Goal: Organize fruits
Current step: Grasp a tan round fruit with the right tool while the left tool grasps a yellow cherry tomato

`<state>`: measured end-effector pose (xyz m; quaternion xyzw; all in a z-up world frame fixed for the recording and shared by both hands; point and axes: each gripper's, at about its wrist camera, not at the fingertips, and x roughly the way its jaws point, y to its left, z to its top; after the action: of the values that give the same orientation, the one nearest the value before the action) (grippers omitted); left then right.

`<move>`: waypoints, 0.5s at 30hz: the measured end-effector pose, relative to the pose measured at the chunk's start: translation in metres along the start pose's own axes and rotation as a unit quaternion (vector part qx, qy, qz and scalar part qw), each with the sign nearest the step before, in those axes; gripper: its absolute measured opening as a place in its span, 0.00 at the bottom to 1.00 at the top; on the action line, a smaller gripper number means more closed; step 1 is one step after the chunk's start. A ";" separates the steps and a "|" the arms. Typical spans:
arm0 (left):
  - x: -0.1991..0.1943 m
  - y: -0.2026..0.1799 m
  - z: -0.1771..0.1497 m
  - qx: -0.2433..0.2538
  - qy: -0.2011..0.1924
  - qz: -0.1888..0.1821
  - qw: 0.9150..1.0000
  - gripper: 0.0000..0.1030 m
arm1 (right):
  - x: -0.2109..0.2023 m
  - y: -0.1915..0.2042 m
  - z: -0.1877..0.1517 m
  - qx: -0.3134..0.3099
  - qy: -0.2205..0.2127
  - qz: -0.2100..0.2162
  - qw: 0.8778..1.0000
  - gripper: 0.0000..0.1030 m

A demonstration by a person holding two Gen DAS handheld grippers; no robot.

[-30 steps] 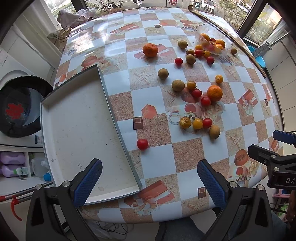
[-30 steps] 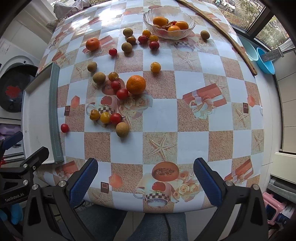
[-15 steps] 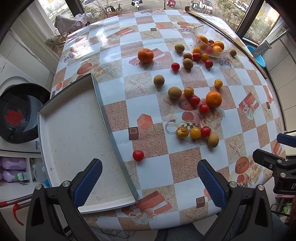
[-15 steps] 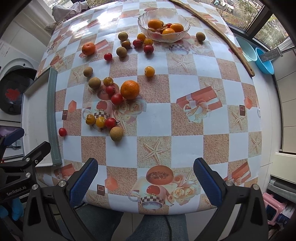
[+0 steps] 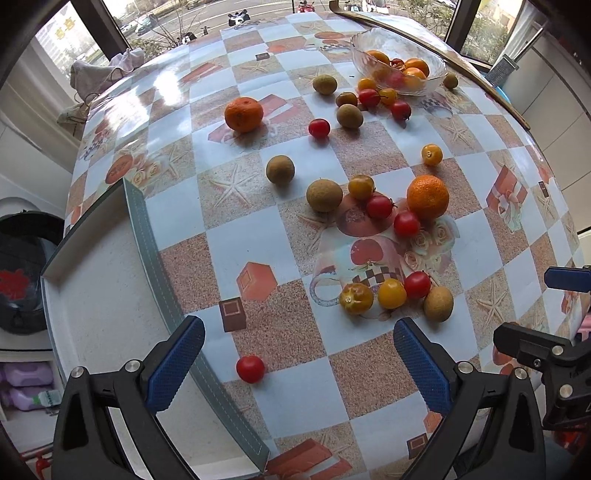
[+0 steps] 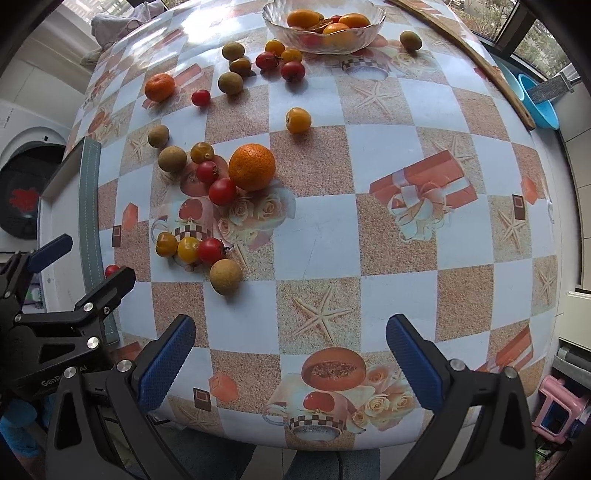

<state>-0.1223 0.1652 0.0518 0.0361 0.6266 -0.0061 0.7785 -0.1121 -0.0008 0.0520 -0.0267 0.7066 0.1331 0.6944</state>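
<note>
Loose fruit lies scattered over the checked tablecloth: two oranges (image 5: pixel 427 196) (image 5: pixel 243 113), several brown longans, red cherry tomatoes and yellow tomatoes. One red tomato (image 5: pixel 250 368) lies alone beside the white tray (image 5: pixel 96 295), between the fingers of my open left gripper (image 5: pixel 297 363). A cluster with a longan (image 6: pixel 225 276) sits ahead and left of my open right gripper (image 6: pixel 291 358), which holds nothing. A glass bowl (image 6: pixel 325 22) at the far side holds oranges and tomatoes.
The white tray (image 6: pixel 59 206) with its grey rim overhangs the table's left edge. A wooden strip (image 6: pixel 476 62) runs along the far right edge, with a blue basin (image 6: pixel 535 99) beyond. A washing machine (image 5: pixel 22 269) stands to the left, below.
Both grippers have moved forward and lower over the table, so the fruit looms larger. The lone red tomato now lies between the left gripper's fingers. No fruit has shifted.
</note>
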 end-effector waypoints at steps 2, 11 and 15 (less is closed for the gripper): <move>0.007 -0.001 0.000 0.010 -0.002 -0.003 1.000 0.95 | 0.007 0.003 -0.003 -0.016 0.000 0.007 1.000 0.95; 0.034 -0.006 0.003 0.042 0.004 -0.027 0.999 0.86 | 0.032 0.020 -0.009 -0.070 -0.005 0.033 0.997 0.74; 0.039 -0.006 0.003 0.044 -0.009 -0.031 0.999 0.86 | 0.039 0.031 -0.005 -0.094 -0.015 0.034 0.995 0.65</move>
<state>-0.1110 0.1602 0.0137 0.0506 0.6197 -0.0578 0.7811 -0.1254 0.0340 0.0179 -0.0659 0.6811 0.2223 0.6945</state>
